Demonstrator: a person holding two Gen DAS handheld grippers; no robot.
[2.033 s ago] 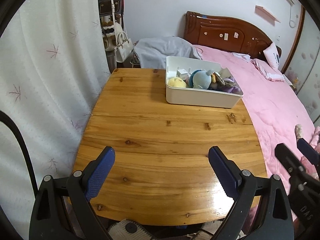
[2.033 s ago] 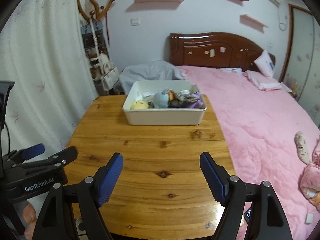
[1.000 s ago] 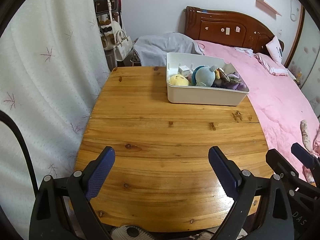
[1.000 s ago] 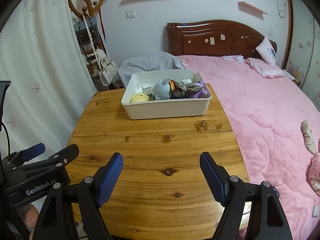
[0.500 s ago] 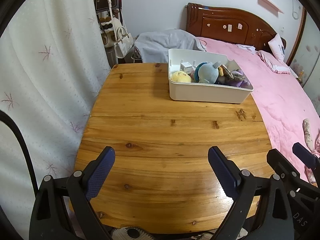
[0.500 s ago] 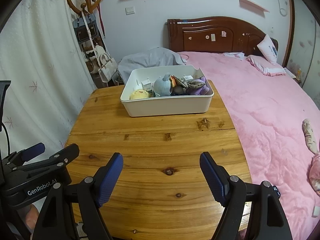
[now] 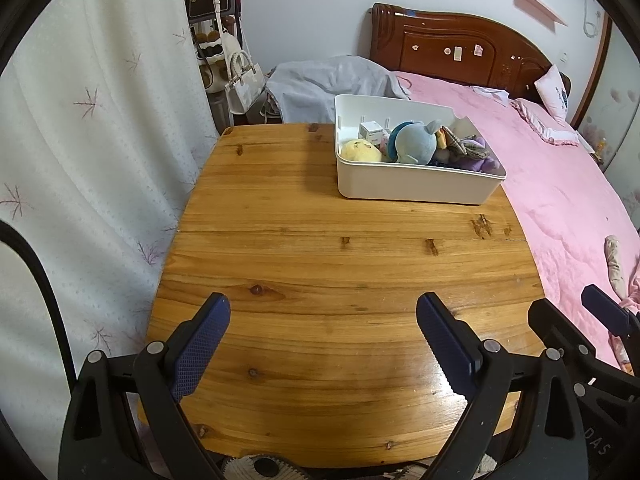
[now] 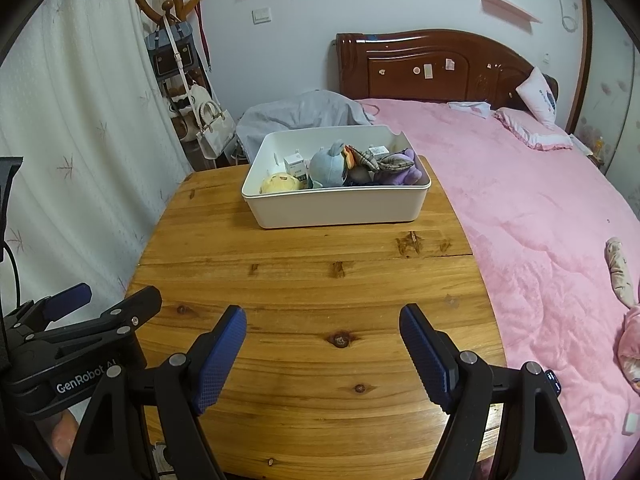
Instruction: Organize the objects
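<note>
A white bin point(image 7: 416, 190) point(image 8: 340, 210) stands at the far right of the wooden table point(image 7: 320, 272) point(image 8: 304, 288). In it lie a yellow plush point(image 7: 360, 150) point(image 8: 280, 183), a blue plush point(image 7: 414, 143) point(image 8: 328, 168), a purple plush point(image 7: 478, 156) point(image 8: 400, 174), a plaid cloth piece point(image 8: 374, 160) and small white boxes point(image 7: 370, 131) point(image 8: 296, 167). My left gripper point(image 7: 322, 312) is open and empty over the table's near edge. My right gripper point(image 8: 322, 322) is open and empty beside it, also near the front edge. Each gripper shows at the edge of the other's view.
A pink bed point(image 8: 540, 208) runs along the table's right side, with a plush toy point(image 8: 628, 320) lying on it. A white curtain point(image 7: 80, 140) hangs at the left. A coat rack with bags point(image 8: 188, 80) and a grey bundle point(image 7: 332, 80) stand behind the table.
Both grippers have risen and tilted a little, so the bin and table sit slightly lower in each view. Both stayed open and empty. Nothing on the table moved.
</note>
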